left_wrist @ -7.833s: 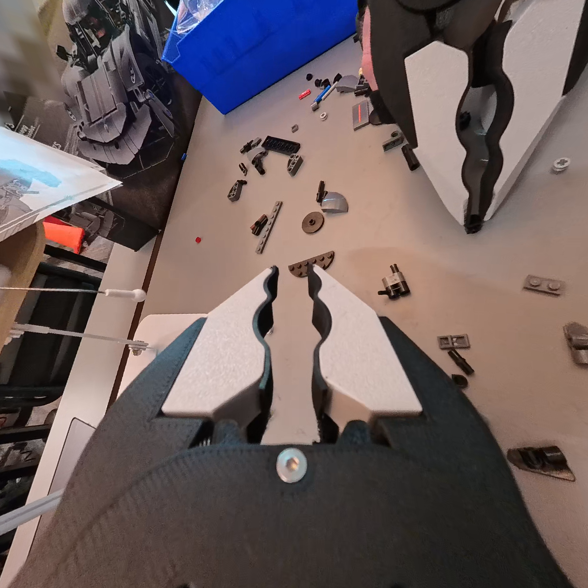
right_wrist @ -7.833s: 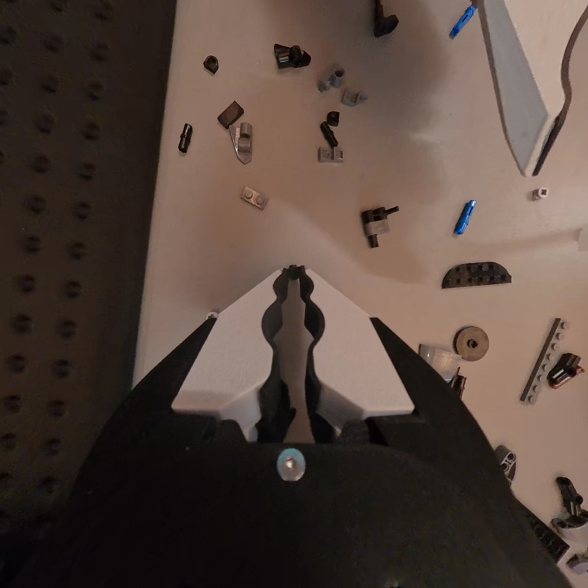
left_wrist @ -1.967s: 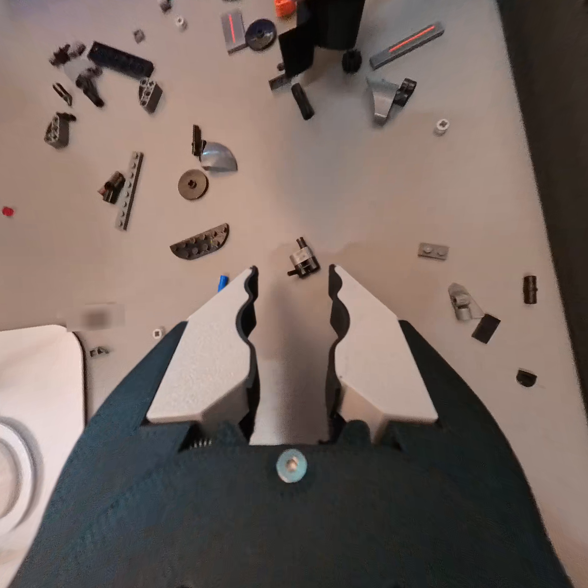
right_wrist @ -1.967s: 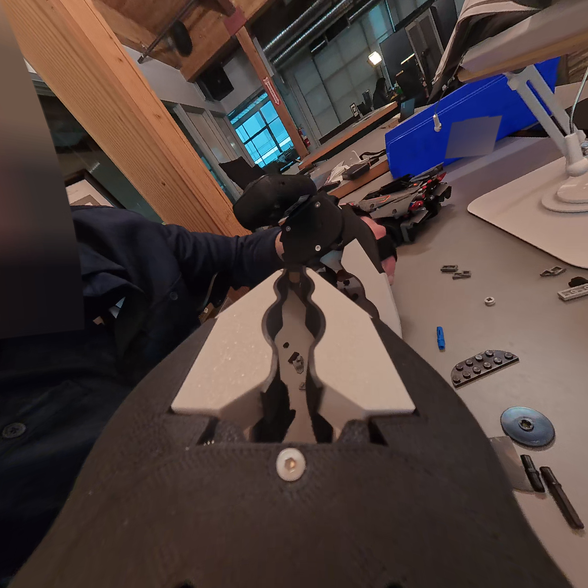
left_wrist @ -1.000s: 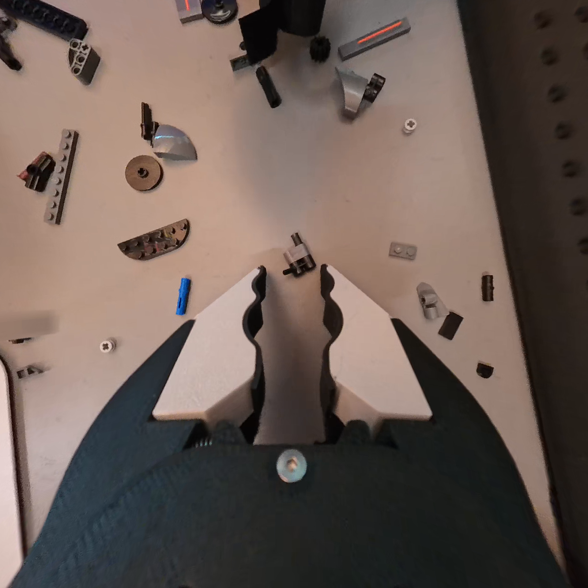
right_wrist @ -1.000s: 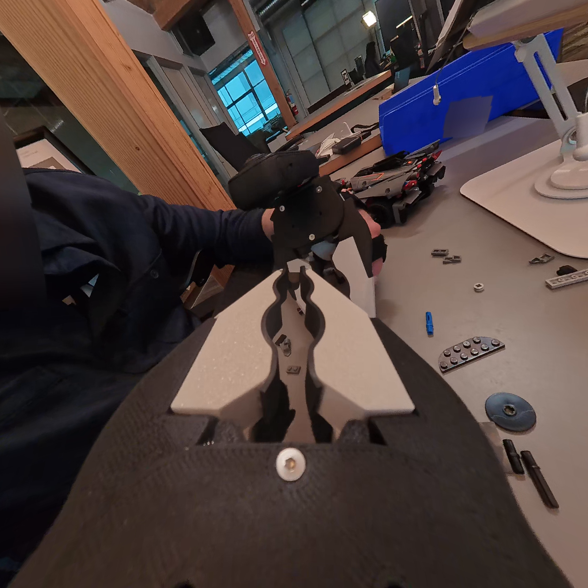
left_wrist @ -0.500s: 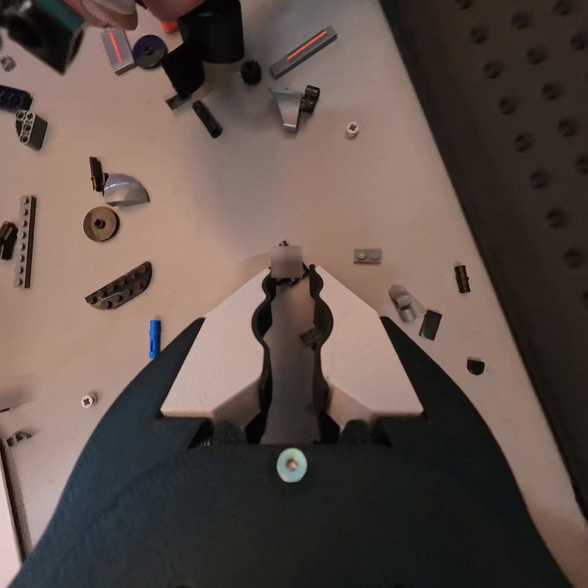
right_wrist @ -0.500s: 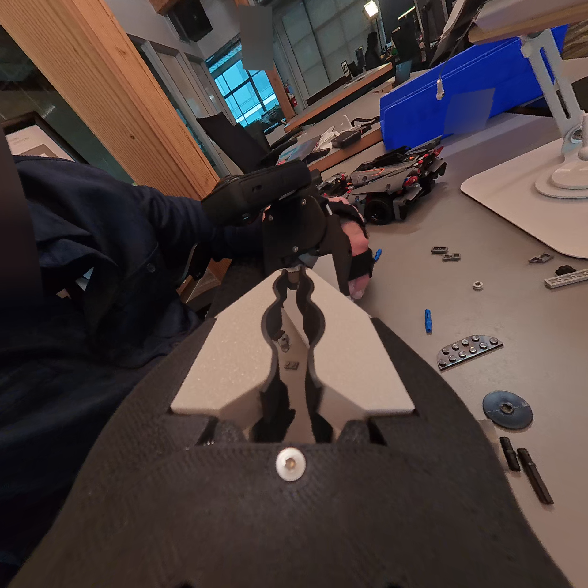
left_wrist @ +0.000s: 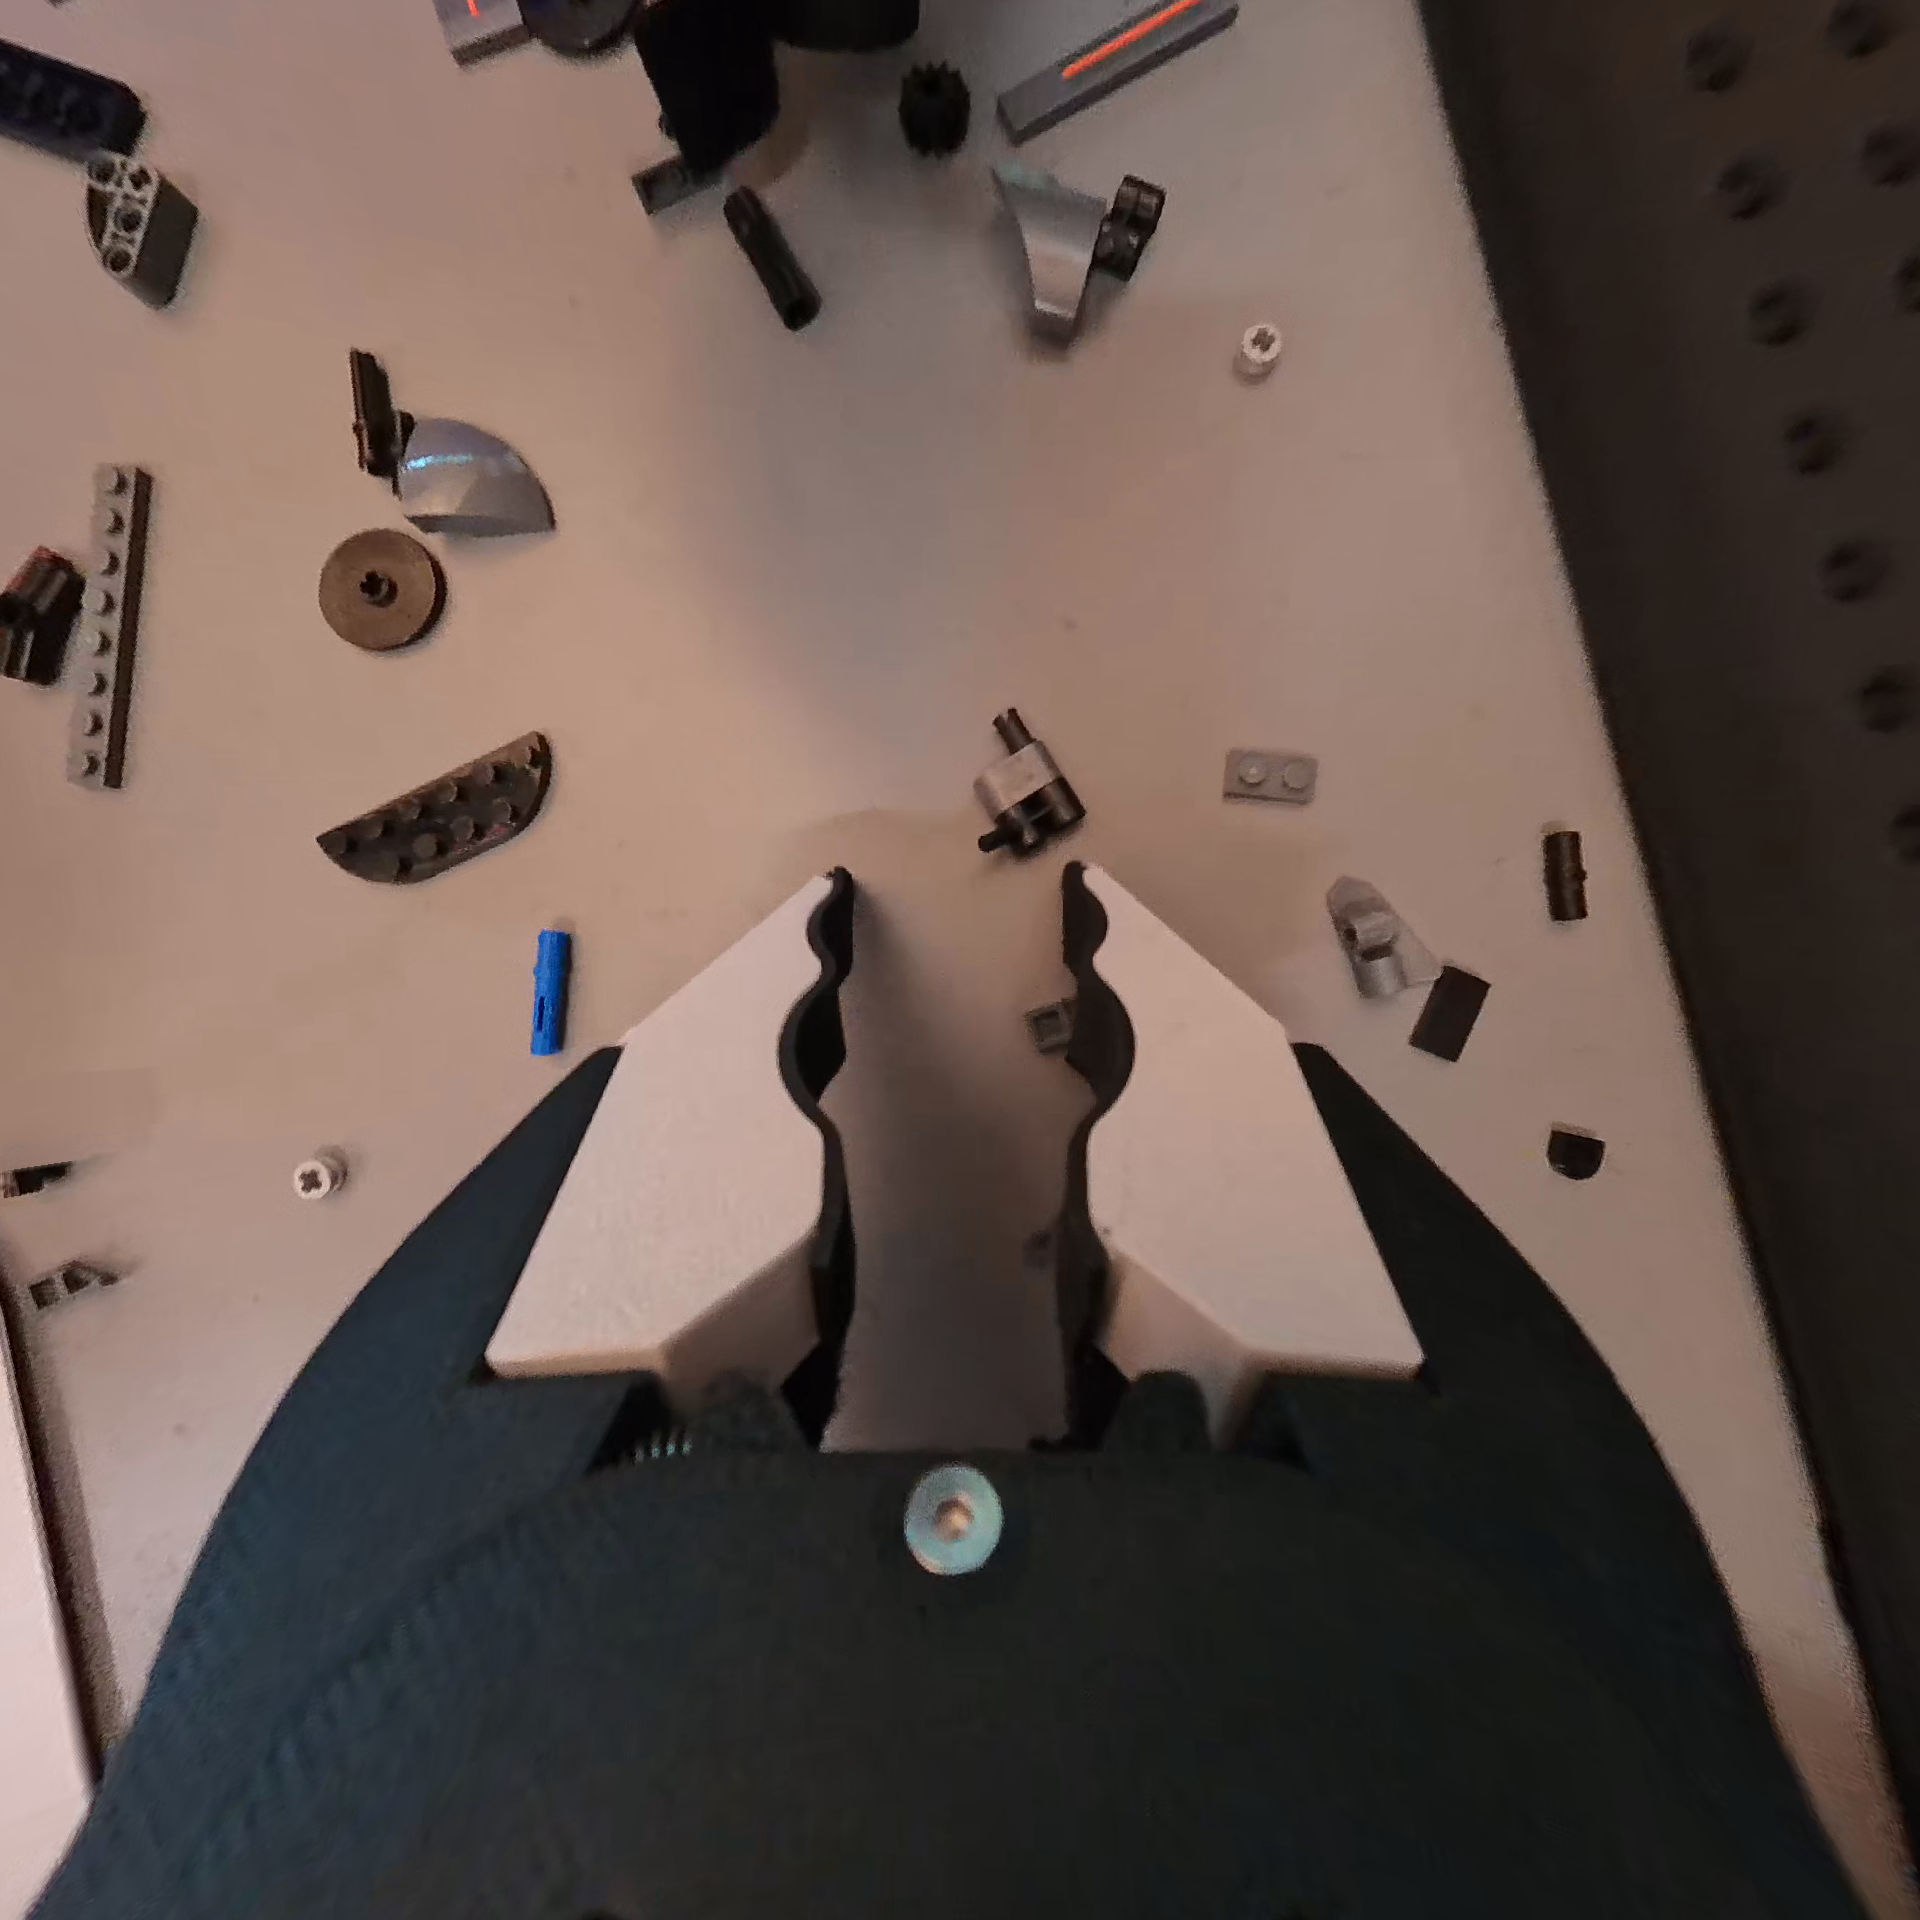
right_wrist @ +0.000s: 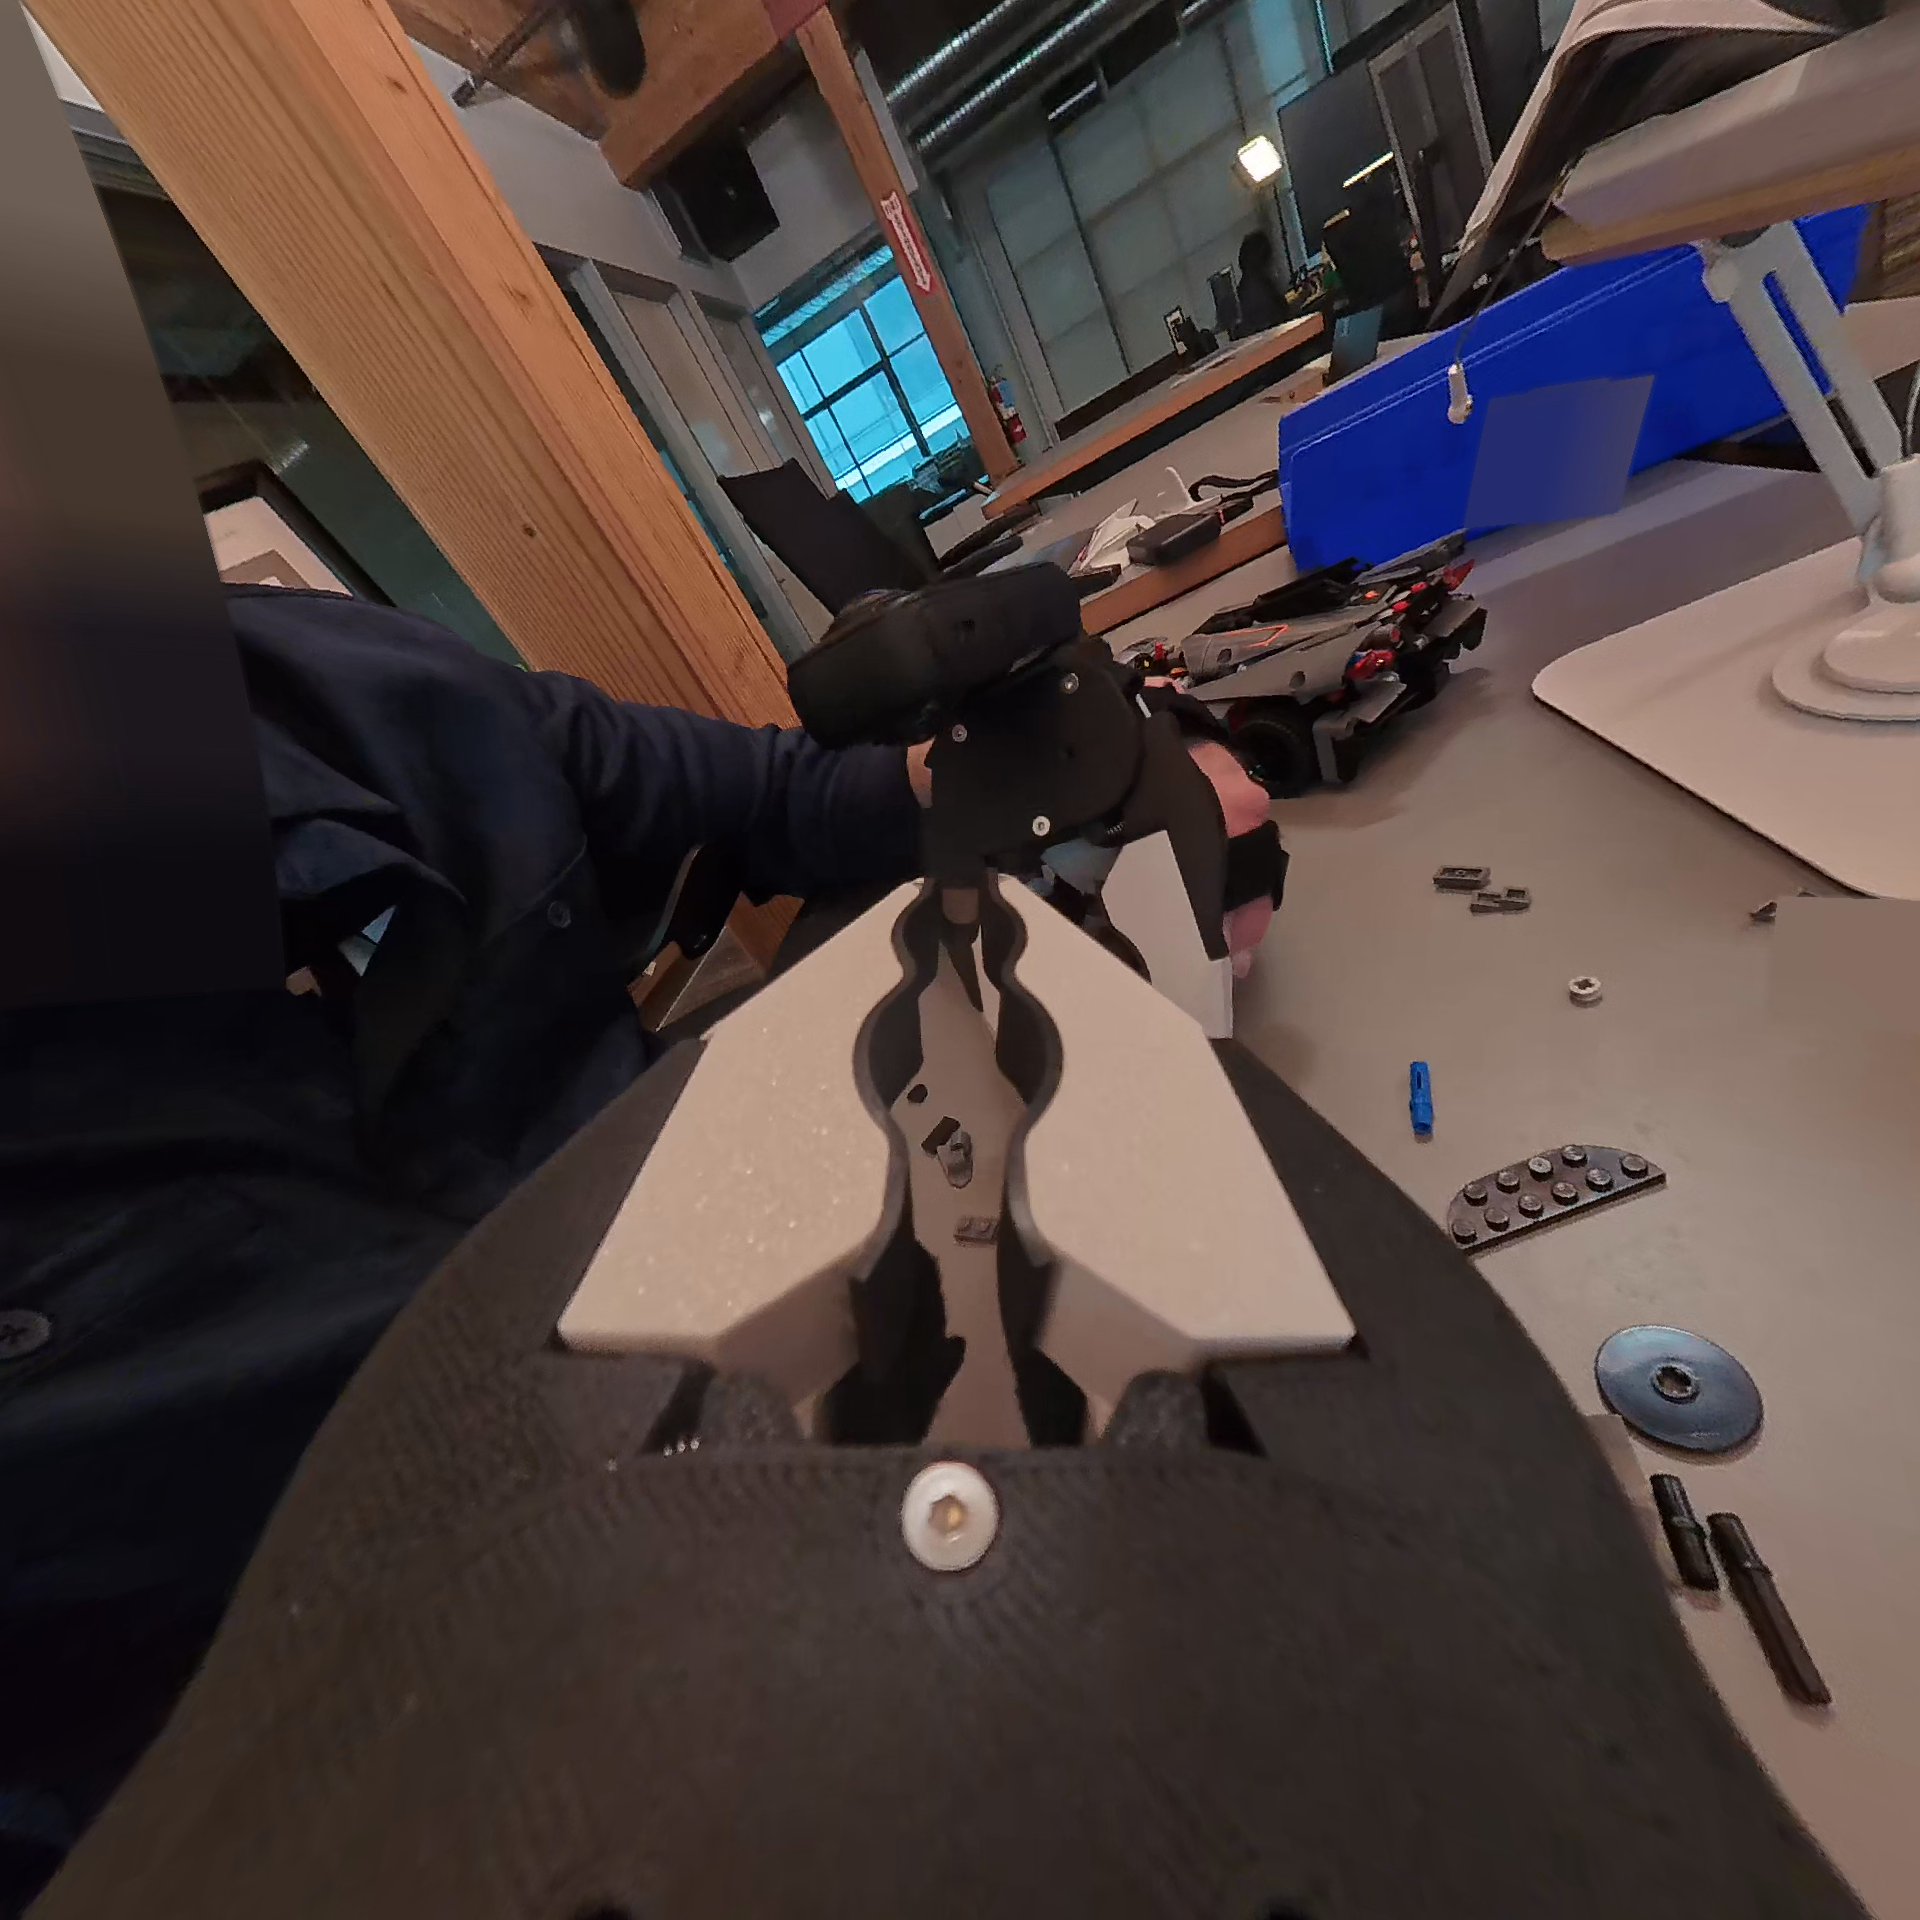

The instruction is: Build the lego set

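The left gripper (left_wrist: 948, 883) hangs over the table (left_wrist: 831, 540) with its jaws apart and nothing between them. The small grey-and-black connector piece (left_wrist: 1023, 795) lies just past its tips, slightly right of centre in the left wrist view, its long axis slanting toward the upper left. The right gripper (right_wrist: 961, 899) is clenched, whether on a piece cannot be told, and is raised off the table, so the left is judged nearer to the piece.

The left wrist view shows one blue pin (left_wrist: 550, 992), one dark half-round plate (left_wrist: 442, 814), one dark disc (left_wrist: 380, 589) and two white round studs (left_wrist: 1258, 348) (left_wrist: 319, 1175). The right wrist view shows one part-built car (right_wrist: 1340, 655) and one blue bin (right_wrist: 1455, 457).
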Available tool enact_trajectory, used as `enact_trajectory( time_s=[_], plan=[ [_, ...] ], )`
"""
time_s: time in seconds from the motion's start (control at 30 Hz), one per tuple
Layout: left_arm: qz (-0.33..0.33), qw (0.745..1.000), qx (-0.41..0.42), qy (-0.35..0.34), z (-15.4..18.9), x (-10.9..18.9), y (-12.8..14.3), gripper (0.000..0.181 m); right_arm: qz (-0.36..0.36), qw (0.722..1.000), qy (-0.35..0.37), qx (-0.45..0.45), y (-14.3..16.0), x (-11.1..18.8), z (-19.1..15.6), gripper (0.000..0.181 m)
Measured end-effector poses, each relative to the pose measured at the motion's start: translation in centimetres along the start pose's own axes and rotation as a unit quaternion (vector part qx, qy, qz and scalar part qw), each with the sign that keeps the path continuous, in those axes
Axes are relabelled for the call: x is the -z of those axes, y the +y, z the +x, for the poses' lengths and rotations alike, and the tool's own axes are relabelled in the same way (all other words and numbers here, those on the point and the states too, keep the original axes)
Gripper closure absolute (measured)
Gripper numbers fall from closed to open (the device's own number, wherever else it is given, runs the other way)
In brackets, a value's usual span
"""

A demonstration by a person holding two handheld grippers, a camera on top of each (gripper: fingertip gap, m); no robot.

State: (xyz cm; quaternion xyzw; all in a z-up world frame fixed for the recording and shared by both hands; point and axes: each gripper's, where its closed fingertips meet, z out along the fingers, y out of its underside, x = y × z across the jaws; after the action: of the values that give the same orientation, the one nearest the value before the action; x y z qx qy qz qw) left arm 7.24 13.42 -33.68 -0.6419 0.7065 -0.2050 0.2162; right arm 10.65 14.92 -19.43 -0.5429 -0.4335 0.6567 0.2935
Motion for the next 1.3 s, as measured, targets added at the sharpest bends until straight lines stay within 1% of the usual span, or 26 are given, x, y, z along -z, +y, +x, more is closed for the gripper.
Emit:
enact_trajectory(
  time_s=[0.1, 0.27, 0.33, 0.37, 0.47, 0.57, 0.63, 0.73, 0.83, 0.93, 1.07, 1.13, 1.3],
  plan=[
    [0.0, 1.0, -0.001, -0.015, -0.6, 0.2, 0.1, 0.147, -0.003, 1.0, -0.001, 0.002, 0.1, 0.0, -0.1, 0.177],
    [0.0, 0.999, 0.003, -0.039, -1.5, 0.2, 0.2, 0.148, -0.008, 1.0, 0.004, 0.004, 0.3, 0.0, 0.1, 0.177],
    [-0.004, 0.997, 0.01, -0.073, -2.5, 0.3, 0.3, 0.152, -0.01, 1.0, 0.006, 0.004, 0.3, 0.0, 0.2, 0.177],
    [-0.003, 0.997, 0.013, -0.077, -2.7, 0.2, 0.2, 0.152, -0.01, 1.0, 0.006, 0.005, 0.3, 0.0, 0.2, 0.177],
    [0.007, 0.997, 0.026, -0.067, -2.4, -0.1, -0.2, 0.152, -0.013, 1.0, 0.008, 0.005, 0.4, 0.0, 0.2, 0.177],
    [-0.009, 0.997, 0.018, -0.075, -2.5, 0.3, 0.2, 0.151, -0.019, 1.0, 0.014, 0.008, 0.6, 0.0, 0.4, 0.177],
    [-0.001, 0.998, 0.027, -0.048, -2.0, 0.6, 0.3, 0.151, -0.025, 0.999, 0.019, 0.01, 0.8, 0.0, 0.6, 0.177],
    [0.034, 0.998, 0.044, 0.0, -1.0, 1.3, -0.4, 0.149, -0.031, 0.999, 0.024, 0.012, 1.0, 0.0, 0.7, 0.177],
    [0.052, 0.997, 0.043, 0.028, 0.1, 0.8, -1.3, 0.147, -0.037, 0.999, 0.024, 0.013, 1.2, -0.2, 0.7, 0.177],
    [0.04, 0.998, 0.031, 0.031, 0.7, -0.2, -1.5, 0.145, -0.041, 0.999, 0.024, 0.013, 1.4, -0.3, 0.8, 0.177],
    [0.031, 0.999, 0.017, 0.038, 1.5, -1.0, -1.7, 0.157, -0.041, 0.999, 0.025, 0.014, 1.4, -0.3, 0.8, 0.177],
    [0.027, 0.999, 0.004, 0.039, 1.9, -1.0, -1.8, 0.159, -0.042, 0.999, 0.024, 0.015, 1.4, -0.3, 0.7, 0.177],
    [0.028, 0.996, -0.072, 0.049, 3.6, -1.3, -2.2, 0.167, -0.043, 0.999, 0.023, 0.016, 1.4, -0.3, 0.7, 0.177]
  ],
)
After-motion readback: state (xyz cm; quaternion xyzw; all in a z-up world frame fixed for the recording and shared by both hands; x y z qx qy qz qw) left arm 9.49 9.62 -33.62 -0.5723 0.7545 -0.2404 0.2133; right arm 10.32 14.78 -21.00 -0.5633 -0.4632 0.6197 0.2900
